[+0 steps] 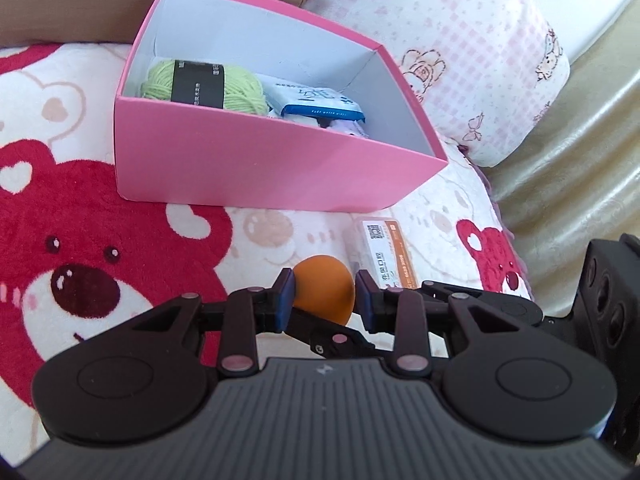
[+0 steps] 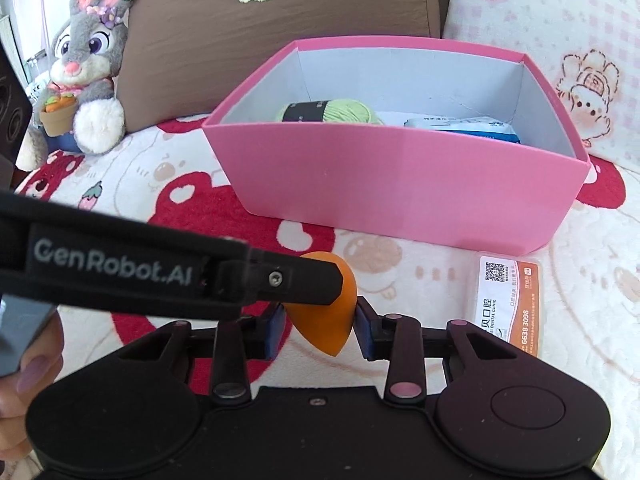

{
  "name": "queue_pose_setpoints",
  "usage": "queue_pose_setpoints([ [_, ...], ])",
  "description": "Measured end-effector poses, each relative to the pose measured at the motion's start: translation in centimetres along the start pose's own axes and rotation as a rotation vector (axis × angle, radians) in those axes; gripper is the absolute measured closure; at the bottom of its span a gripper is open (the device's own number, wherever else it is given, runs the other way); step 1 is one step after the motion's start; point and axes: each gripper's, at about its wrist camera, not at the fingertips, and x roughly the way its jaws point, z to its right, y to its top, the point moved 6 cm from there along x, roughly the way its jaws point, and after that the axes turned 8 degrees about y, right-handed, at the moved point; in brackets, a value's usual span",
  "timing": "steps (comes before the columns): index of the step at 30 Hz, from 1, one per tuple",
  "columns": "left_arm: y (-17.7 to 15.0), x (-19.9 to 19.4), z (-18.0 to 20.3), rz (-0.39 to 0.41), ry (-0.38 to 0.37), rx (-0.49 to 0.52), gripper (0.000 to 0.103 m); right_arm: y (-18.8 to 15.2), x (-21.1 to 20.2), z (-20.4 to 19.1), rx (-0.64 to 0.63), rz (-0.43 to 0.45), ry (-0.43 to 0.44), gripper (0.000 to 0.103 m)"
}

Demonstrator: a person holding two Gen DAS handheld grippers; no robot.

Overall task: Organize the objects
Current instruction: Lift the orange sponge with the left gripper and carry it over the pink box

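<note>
An orange teardrop sponge (image 1: 324,294) (image 2: 326,330) hangs just above the bear-print blanket (image 1: 80,240), in front of the open pink box (image 1: 260,160) (image 2: 400,184). My left gripper (image 1: 324,280) is shut on the sponge, its blue pads on either side. My right gripper (image 2: 320,312) is shut on the same sponge from another angle. One left finger (image 2: 280,280) crosses over the sponge's top in the right wrist view. Inside the box lie a green yarn ball (image 1: 200,84) (image 2: 332,110) and a blue wipes pack (image 1: 316,104) (image 2: 460,126).
A clear flat case with an orange label (image 1: 384,252) (image 2: 508,304) lies on the blanket right of the sponge. A brown pillow (image 2: 280,20) and a pink-checked pillow (image 1: 460,40) stand behind the box. A plush rabbit (image 2: 88,60) sits at far left.
</note>
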Motion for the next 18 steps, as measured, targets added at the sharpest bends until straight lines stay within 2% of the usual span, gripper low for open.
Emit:
queue_pose_setpoints([
  [7,-0.3,-2.2,0.6,0.007,0.028,0.043,0.071,0.1,-2.2,-1.5,-0.034,0.010,0.001,0.062],
  [11,-0.4,-3.8,1.4,0.021,0.068,0.100,0.072,0.3,-3.3,-2.4,-0.043,0.026,0.025,0.062],
  [18,-0.6,-5.6,2.7,-0.005,0.120,0.157,0.072,0.0,-4.7,-3.6,-0.070,0.046,0.021,0.062],
])
